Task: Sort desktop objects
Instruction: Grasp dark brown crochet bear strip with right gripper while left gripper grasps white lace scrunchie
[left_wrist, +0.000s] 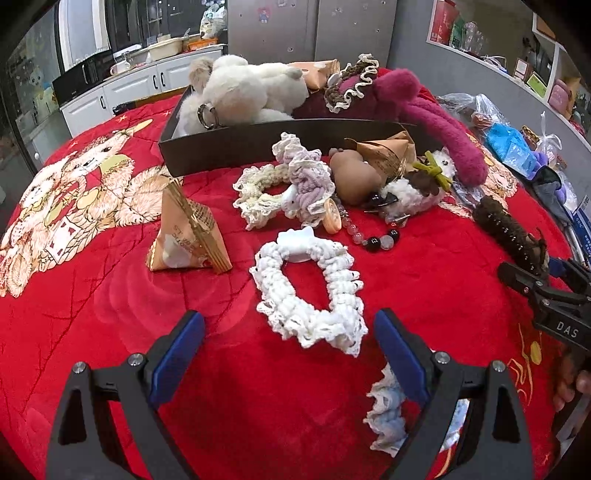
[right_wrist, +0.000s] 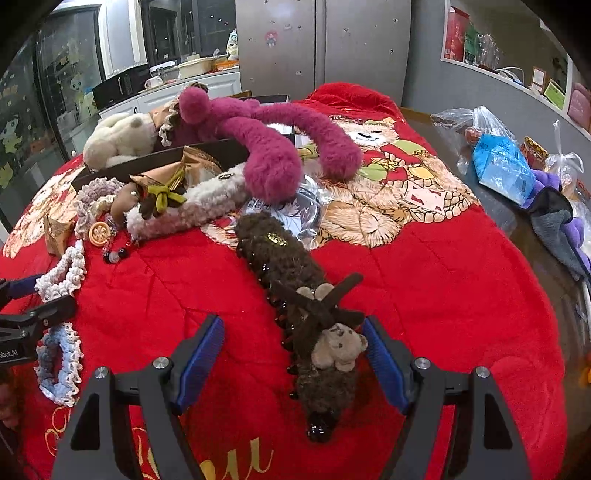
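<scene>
Plush toys are sitting in the dark box (left_wrist: 236, 146) already, but scrunchies, beads and wrapped packets are lying loose on the red blanket (left_wrist: 110, 295), so I'd judge sorting is barely half done. The left gripper (left_wrist: 290, 354) is hanging spread wide near the white scrunchie (left_wrist: 310, 295), and the right gripper (right_wrist: 293, 356) is straddling the brown furry hair clip (right_wrist: 295, 295), fingers apart, not pinching.

blanket (left_wrist: 92, 314): plush red cloth | scrunchie (left_wrist: 308, 295): white crochet yarn | box (left_wrist: 240, 142): matt

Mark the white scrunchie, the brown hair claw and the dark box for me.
white scrunchie (left_wrist: 332, 291): left wrist view, on its right-hand ruffled band.
brown hair claw (right_wrist: 280, 254): right wrist view, on its fuzzy upper body.
dark box (left_wrist: 236, 142): left wrist view, on its front wall.
</scene>
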